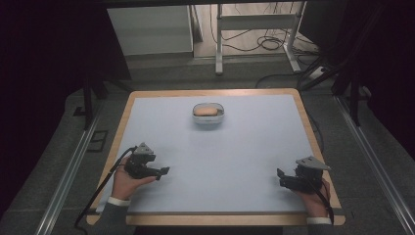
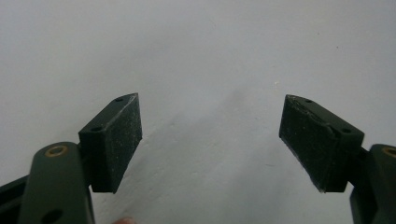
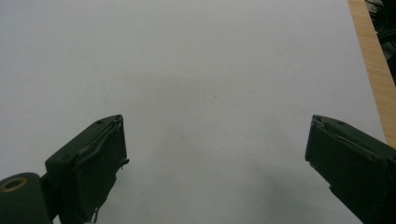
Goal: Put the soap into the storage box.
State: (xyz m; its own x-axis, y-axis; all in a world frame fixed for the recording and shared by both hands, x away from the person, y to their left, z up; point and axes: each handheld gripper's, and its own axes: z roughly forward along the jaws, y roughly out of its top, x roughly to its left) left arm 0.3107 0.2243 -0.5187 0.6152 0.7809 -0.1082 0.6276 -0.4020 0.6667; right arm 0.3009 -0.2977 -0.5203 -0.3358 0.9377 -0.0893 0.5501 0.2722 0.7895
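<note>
Sat far ahead of both grippers: small bowl [image 1: 209, 115] with a tan lump, long axis crosswise. Left gripper [image 1: 162, 172] released, slightly nearer; right gripper [image 1: 280, 177] released too, over bare bench [image 1: 235, 156].

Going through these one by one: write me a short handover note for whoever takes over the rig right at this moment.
Left gripper: open, nothing between the jaws, low over the table's near-left part.
Right gripper: open, empty, at the near-right part by the wooden edge.
Things: a clear container with a tan, rounded item inside sits at the far centre of the white table top, well apart from both grippers.
Done: nothing that can be seen; container untouched.
Left: probably reach forward to the container and handle it.
</note>
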